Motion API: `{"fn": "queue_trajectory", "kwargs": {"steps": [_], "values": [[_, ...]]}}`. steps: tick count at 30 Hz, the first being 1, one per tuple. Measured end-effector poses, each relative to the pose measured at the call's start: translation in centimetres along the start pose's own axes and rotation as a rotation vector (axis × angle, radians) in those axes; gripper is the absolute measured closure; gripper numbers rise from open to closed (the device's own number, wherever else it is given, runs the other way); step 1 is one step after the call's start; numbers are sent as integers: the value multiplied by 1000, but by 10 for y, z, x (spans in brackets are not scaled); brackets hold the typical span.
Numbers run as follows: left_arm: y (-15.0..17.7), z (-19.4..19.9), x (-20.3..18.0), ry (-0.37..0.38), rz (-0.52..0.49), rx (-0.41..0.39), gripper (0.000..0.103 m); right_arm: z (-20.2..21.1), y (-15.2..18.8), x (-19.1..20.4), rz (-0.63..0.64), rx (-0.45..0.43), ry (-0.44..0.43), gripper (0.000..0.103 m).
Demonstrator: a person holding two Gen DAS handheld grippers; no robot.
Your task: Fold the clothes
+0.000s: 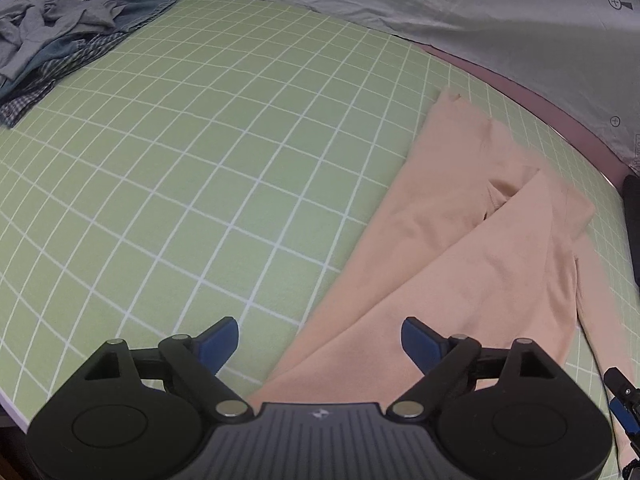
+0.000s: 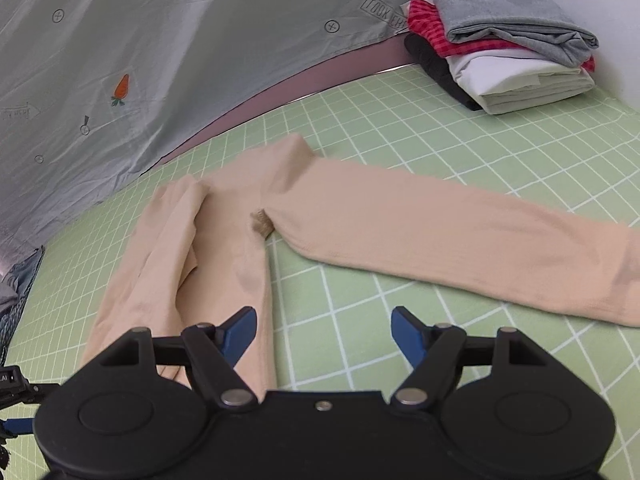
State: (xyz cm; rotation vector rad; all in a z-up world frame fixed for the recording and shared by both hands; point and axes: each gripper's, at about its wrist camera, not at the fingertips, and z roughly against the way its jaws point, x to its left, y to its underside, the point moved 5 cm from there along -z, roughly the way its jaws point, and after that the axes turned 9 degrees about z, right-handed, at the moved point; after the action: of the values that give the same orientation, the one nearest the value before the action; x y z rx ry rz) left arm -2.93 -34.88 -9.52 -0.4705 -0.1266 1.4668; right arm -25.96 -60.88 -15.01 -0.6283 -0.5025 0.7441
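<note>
Peach-coloured long-sleeved knit top (image 2: pixel 224 240) lies flat on the desk, which is covered by a light green mat with a white grid (image 1: pixel 180 184). In my right wrist view its body runs from the far middle down toward the near left, with one sleeve folded over it on the left side, and the other sleeve stretches out flat to the right, reaching the picture's right edge. In my left wrist view the same top fills the right half of the scene, the folded sleeve crossing it on a slant.

My left tongs (image 1: pixel 320 344) stand spread wide with nothing between the blue pads; they hang over the near left edge of the top, not touching it. My right tongs (image 2: pixel 324 332) are also spread and pinch nothing, hovering above the near edge of the top's body and the bare mat beside it.

At the far right of the desk sits a stack of folded clothes in grey, red, white and black (image 2: pixel 512 44). At the far left lies a loose heap of grey and blue checked garments (image 1: pixel 68 40). Behind the desk hangs a pale grey cloth printed with small carrots (image 2: pixel 160 60).
</note>
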Motion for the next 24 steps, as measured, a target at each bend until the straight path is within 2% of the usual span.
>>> {"fn": "queue_trajectory", "kwargs": {"steps": [4,7,12,16,19,24], "values": [[-13,-22,-33,2,-73,11,13,-13,-13,-24,-34,-8,75,27],[-23,-42,-60,-1,-143,15,12,-23,-24,-48,-48,-20,165,25],[-30,-66,-87,-81,-273,5,7,-42,-42,-89,-78,-10,271,24],[-25,-78,-77,-80,-210,29,0,-48,-46,-111,-95,1,319,20],[-24,-81,-70,-52,-172,45,0,-52,-40,-127,-122,18,346,19],[-19,-82,-71,-52,-185,28,0,-49,-35,-141,-139,25,361,17]]}}
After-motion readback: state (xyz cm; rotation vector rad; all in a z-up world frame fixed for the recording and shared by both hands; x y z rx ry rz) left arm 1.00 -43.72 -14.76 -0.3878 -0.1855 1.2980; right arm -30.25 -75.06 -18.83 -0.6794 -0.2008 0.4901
